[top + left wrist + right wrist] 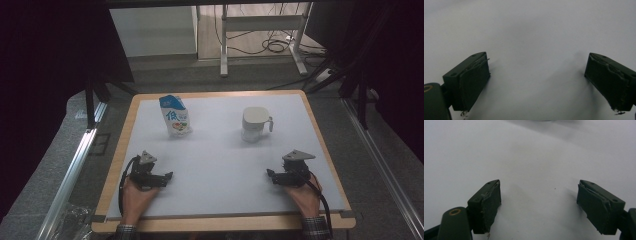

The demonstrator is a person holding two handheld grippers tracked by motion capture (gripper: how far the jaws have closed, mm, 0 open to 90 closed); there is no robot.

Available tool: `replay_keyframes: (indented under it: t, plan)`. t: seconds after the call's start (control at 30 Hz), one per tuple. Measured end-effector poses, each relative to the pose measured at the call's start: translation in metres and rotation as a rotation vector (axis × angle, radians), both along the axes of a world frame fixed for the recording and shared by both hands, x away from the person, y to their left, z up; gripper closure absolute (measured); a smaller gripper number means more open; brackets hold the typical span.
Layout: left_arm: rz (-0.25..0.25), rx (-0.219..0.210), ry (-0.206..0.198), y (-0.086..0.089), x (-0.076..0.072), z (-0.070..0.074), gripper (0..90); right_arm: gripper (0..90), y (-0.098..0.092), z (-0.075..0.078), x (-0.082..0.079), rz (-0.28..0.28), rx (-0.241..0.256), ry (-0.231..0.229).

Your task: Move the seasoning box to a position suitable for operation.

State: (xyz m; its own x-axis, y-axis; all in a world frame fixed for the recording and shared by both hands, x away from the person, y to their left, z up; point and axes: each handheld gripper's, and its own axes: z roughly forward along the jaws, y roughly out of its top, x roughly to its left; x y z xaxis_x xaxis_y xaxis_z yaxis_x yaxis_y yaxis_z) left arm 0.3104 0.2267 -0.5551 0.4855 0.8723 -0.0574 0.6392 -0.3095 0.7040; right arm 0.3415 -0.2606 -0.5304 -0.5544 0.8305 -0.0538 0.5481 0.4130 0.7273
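Observation:
A blue and white snack bag (175, 116) stands upright at the back left of the white table top (220, 165). A white lidded jug with a handle (256, 124) stands at the back right. My left gripper (169, 176) rests low on the table near the front left, held by a hand, its jaws pointing toward the middle. My right gripper (269, 174) rests at the front right, pointing inward too. In the left gripper view the left gripper (537, 82) stands open over bare white surface. In the right gripper view the right gripper (539, 205) is open as well, with nothing between its jaws.
The table has a wooden rim (116, 150). Grey carpet (45, 170) and metal rails (75, 165) flank it. Beyond the far edge stand a desk frame (260, 30) and floor cables (275, 46). Dark curtains hang at both sides.

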Motion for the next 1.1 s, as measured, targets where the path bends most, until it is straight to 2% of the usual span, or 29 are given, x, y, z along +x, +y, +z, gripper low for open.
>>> replay_keyframes:
  t: [0.07,0.27,0.47,0.73,0.83,0.97,1.1]
  plan:
    - [0.0,0.0,0.0,0.0,0.0,0.0,5.6,20.2,0.001,0.001,0.0,-0.007,-0.011,-0.004]
    - [0.0,0.0,0.0,0.0,0.0,0.0,5.6,20.2,0.003,0.009,0.001,-0.017,0.012,-0.009]
    - [0.0,0.0,0.0,0.0,0.0,0.0,5.6,21.1,0.007,0.017,0.004,-0.011,0.011,-0.031]
    - [0.0,0.0,0.0,0.0,0.0,0.0,5.6,28.1,0.007,0.032,0.017,0.009,0.063,-0.034]
    - [0.0,0.0,0.0,0.0,0.0,0.0,5.6,33.2,0.004,0.035,0.021,0.017,0.083,-0.036]
    - [0.0,0.0,0.0,0.0,0.0,0.0,5.6,33.2,0.004,0.038,0.025,0.024,0.068,-0.058]
    - [0.0,0.0,0.0,0.0,0.0,0.0,5.6,33.2,0.004,0.04,0.032,0.013,0.083,-0.052]
